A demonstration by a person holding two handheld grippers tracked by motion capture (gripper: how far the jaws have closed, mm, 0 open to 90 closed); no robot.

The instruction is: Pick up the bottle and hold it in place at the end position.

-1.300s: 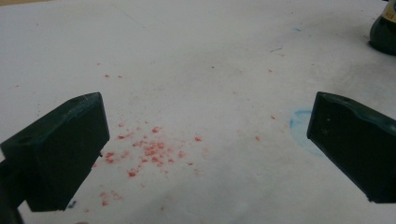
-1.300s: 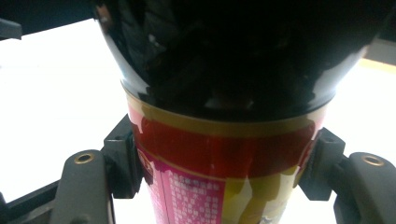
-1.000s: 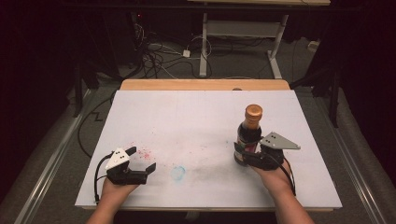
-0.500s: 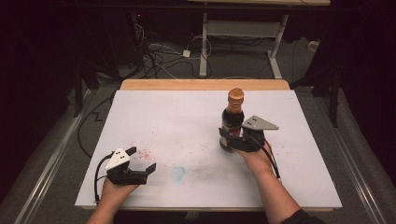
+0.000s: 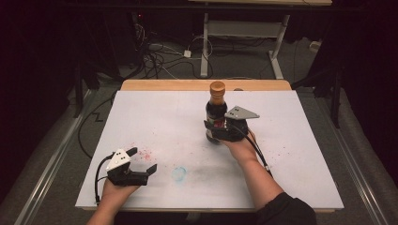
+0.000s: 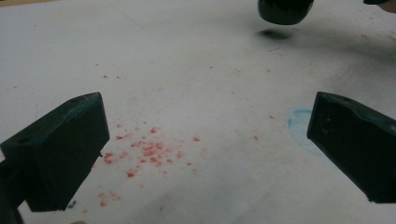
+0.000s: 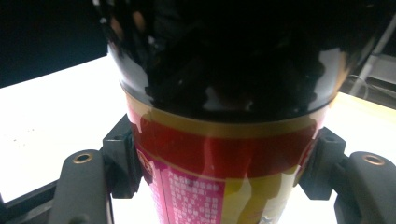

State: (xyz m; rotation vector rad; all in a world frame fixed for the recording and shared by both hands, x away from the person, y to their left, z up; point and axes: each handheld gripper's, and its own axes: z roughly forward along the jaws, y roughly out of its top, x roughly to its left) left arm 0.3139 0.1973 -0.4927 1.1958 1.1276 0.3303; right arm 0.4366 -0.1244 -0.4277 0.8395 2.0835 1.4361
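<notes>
bottle (image 5: pixel 216 112) clamped upright in the right gripper (image 5: pixel 220 131), lifted off the table.
right gripper's jaws press both sides of the dark bottle's red and yellow label, right of the white table's (image 5: pixel 291 154) middle and toward the far edge; its base hangs clear above its shadow in the left gripper view. left gripper (image 5: pixel 141 161) rests near the left corner, jaws spread, empty, over red specks (image 6: pixel 149 151) and a blue ring (image 5: pixel 179 174).

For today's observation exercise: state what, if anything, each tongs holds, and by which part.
The right tongs grip the dark bottle by its labelled lower body, one jaw each side. The left tongs stand open, holding nothing.
</notes>
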